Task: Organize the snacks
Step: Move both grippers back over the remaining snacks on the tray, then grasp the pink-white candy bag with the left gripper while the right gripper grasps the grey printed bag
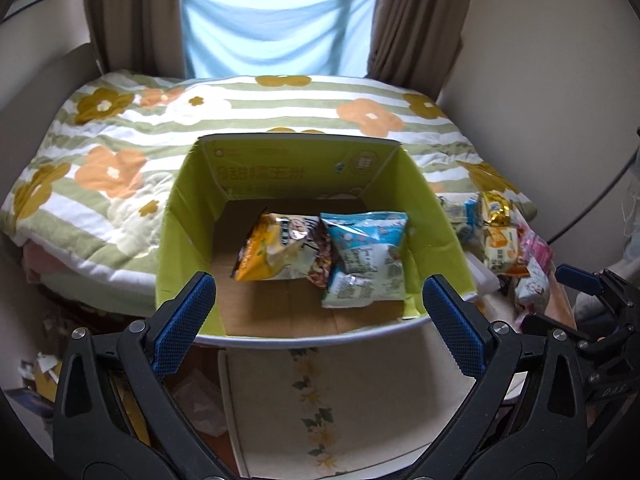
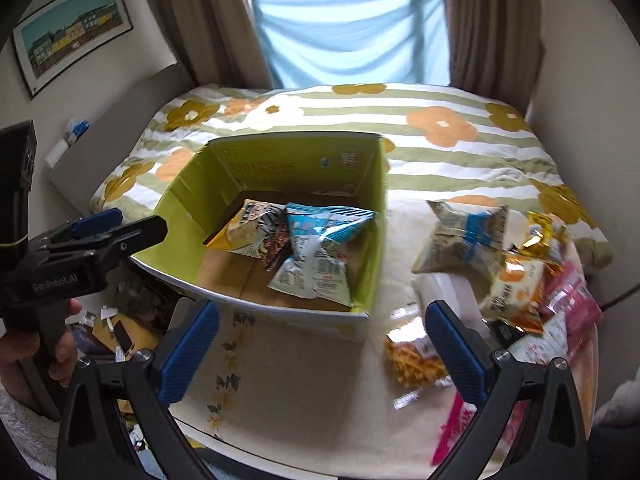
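Note:
A green cardboard box (image 1: 184, 216) (image 2: 176, 208) stands open on a small white table (image 1: 360, 380) (image 2: 304, 360). Inside lie a yellow snack bag (image 1: 272, 252) (image 2: 244, 236) and blue-and-white snack bags (image 1: 368, 256) (image 2: 320, 252). More snack bags are piled on the table right of the box (image 1: 500, 240) (image 2: 520, 276), with a clear bag of orange crackers (image 2: 416, 360) nearer. My left gripper (image 1: 318, 328) is open and empty before the box's near wall. My right gripper (image 2: 322, 352) is open and empty over the table, its right finger beside the cracker bag.
A bed with a striped flower quilt (image 1: 120, 136) (image 2: 440, 128) lies behind the table. Curtains and a window stand beyond it. Clutter lies on the floor at lower left (image 2: 120, 336). The left gripper's body (image 2: 80, 248) shows in the right wrist view.

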